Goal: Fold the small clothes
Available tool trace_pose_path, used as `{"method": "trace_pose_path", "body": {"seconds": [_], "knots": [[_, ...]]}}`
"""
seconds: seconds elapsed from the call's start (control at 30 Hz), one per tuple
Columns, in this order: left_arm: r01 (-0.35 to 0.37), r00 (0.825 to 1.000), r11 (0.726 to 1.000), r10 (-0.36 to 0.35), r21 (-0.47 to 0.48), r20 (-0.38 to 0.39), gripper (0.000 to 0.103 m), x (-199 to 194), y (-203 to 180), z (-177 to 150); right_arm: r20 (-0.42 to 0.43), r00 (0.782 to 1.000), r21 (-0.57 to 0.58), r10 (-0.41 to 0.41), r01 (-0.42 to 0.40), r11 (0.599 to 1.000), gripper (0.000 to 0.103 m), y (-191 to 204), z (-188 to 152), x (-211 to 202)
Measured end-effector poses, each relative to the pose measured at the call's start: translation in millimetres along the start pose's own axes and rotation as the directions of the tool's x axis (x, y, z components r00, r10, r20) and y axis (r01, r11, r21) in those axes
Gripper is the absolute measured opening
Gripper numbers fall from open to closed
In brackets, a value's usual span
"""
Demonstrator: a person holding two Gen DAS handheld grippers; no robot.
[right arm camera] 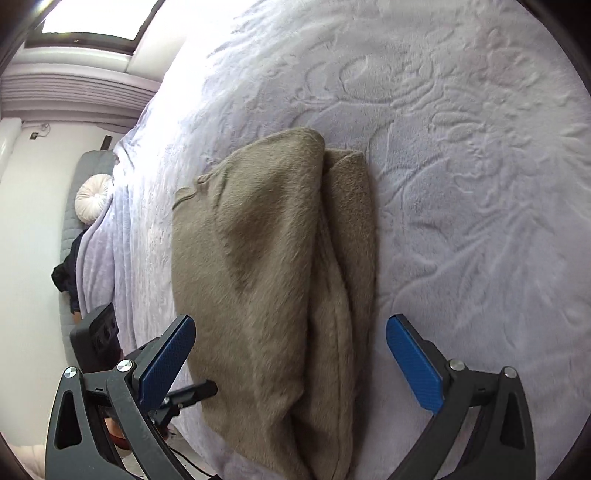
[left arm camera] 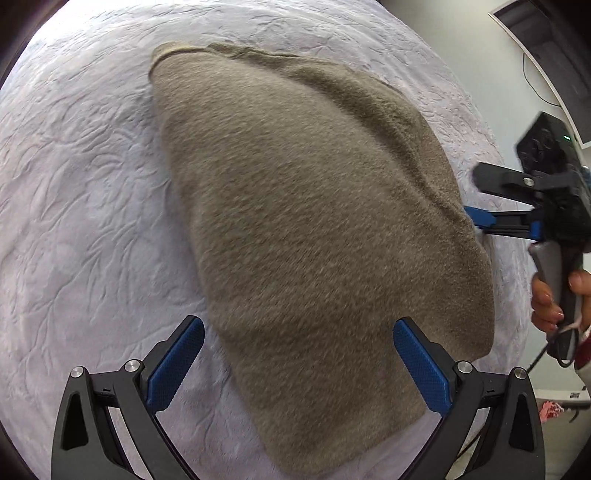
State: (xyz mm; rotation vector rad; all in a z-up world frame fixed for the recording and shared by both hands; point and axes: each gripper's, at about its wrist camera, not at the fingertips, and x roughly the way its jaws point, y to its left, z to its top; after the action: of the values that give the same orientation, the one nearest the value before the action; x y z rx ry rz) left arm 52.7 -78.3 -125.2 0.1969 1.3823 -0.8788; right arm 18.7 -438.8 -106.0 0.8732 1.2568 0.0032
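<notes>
Bed covered by a pale embossed blanket; a folded tan garment lies flat upon it. Left gripper: jaws apart, over the garment's near end, holding nothing. Right gripper: jaws apart, straddling the garment, empty. Left view alone shows the right gripper at the garment's far edge with a hand on its handle; right view alone shows the layered fold, a round cushion and a window.

The brown garment is fuzzy, matt knit cloth. The pale lilac blanket under it is plush with an embossed floral pattern. The left gripper has matt black plastic arms, blue textured pads and shiny metal screws.
</notes>
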Motion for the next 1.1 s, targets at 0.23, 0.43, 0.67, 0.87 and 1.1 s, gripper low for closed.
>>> {"method": "trace_pose_path", "body": {"seconds": [0.23,0.43,0.67,0.87,1.1], "knots": [[-0.012,0.998,1.0,0.012,-0.007,0.065,0.103,9,-7,13,-0.068,0.991,-0.067,0.114,-0.119,0.991,0.103,14,19,30],[0.087,0.996,0.994,-0.087,-0.063,0.001,0.103,37,4,21,-0.092,0.986,-0.041,0.139,-0.143,0.989,0.103,-7,26,48],[0.054,0.999,0.997,-0.053,-0.06,0.01,0.093,32,-7,25,-0.083,0.993,0.011,0.084,-0.084,0.996,0.054,-8,26,49],[0.038,0.996,0.999,-0.036,-0.021,0.085,0.053,-4,-23,14,-0.048,0.981,0.04,0.186,-0.184,0.982,0.044,1,14,34],[0.073,0.99,0.997,-0.07,-0.02,0.121,0.053,-60,-16,-9,-0.04,0.965,0.023,0.26,-0.26,0.965,0.044,39,-8,12]]}}
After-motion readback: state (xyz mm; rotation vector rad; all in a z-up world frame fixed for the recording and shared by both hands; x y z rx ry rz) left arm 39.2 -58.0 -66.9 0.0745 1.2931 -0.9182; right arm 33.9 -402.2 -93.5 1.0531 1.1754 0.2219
